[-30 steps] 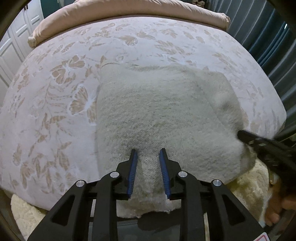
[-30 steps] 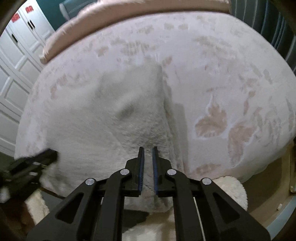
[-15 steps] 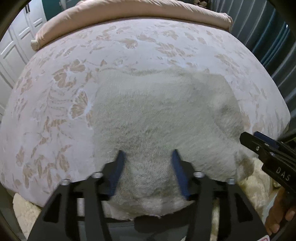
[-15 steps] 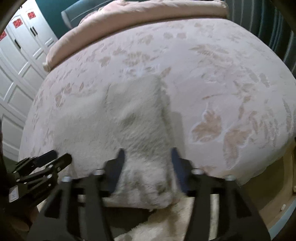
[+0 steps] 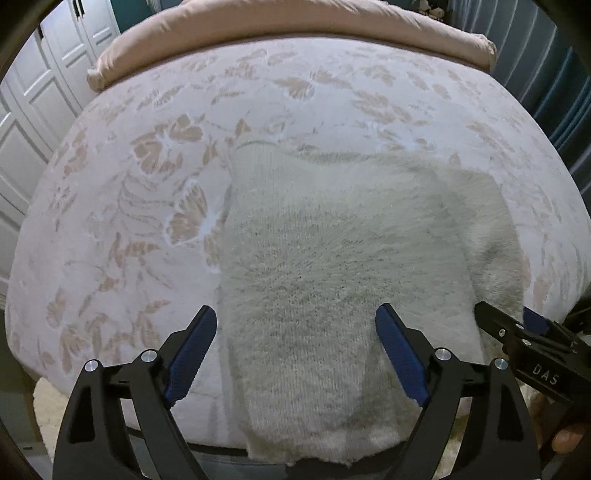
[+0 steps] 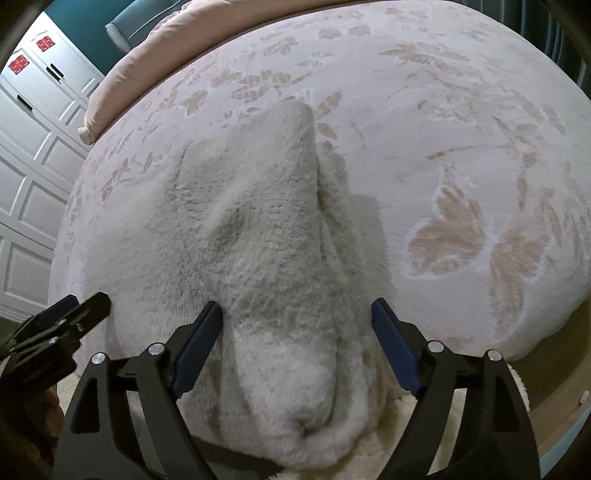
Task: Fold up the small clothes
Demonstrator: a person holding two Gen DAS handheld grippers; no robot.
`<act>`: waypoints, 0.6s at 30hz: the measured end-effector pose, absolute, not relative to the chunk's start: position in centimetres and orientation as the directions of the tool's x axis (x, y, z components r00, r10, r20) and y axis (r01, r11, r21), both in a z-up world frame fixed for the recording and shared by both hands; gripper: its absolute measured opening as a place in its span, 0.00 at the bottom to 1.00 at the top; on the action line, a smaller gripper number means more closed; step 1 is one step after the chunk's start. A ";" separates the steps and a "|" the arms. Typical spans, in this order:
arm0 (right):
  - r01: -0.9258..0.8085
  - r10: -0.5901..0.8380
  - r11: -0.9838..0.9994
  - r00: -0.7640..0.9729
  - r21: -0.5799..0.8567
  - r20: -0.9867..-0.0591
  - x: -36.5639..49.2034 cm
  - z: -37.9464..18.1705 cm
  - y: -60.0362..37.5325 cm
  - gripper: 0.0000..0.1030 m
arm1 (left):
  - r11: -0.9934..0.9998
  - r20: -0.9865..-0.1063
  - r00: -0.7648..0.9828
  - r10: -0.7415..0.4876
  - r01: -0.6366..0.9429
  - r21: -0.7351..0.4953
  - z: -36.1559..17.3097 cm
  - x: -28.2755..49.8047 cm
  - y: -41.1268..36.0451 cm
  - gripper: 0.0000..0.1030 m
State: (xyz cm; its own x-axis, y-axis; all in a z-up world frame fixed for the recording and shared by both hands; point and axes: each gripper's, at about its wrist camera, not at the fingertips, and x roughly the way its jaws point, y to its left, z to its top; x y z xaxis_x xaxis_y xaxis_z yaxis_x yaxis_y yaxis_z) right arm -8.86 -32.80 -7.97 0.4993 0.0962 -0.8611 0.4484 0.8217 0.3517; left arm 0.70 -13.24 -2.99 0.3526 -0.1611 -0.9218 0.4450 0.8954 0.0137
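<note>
We see a fluffy white sweater [image 5: 332, 258] lying folded on the bed [image 5: 110, 240], close to the bed's near edge, and its bottom end hangs a little over that edge. Our left gripper [image 5: 295, 347] is over the sweater's near end with its jaws wide apart, holding nothing. Our right gripper [image 6: 295, 339] is over the sweater's other near corner, jaws wide apart too. A pink pillow [image 5: 295, 22] lies at the far end of the bed.
</note>
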 end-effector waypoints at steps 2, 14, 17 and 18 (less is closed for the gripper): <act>0.450 0.102 0.818 0.498 0.358 -0.861 -8.5 -8.3 -32.8 0.81 | 0.896 -0.926 0.342 -0.162 0.444 0.007 -3.6 0.9 -13.5 0.83; 0.441 0.160 0.798 0.503 0.411 -0.849 -7.1 -9.7 -33.6 0.88 | 0.896 -0.917 0.361 -0.173 0.444 0.005 -5.7 2.4 -14.3 0.95; 0.440 0.165 0.796 0.504 0.416 -0.848 -6.8 -10.0 -33.6 0.90 | 0.890 -0.909 0.368 -0.194 0.455 -0.006 -6.2 2.7 -14.2 0.95; 0.439 0.165 0.797 0.504 0.416 -0.848 -6.6 -10.0 -33.6 0.91 | 0.888 -0.906 0.371 -0.206 0.459 -0.014 -6.3 2.7 -14.1 0.95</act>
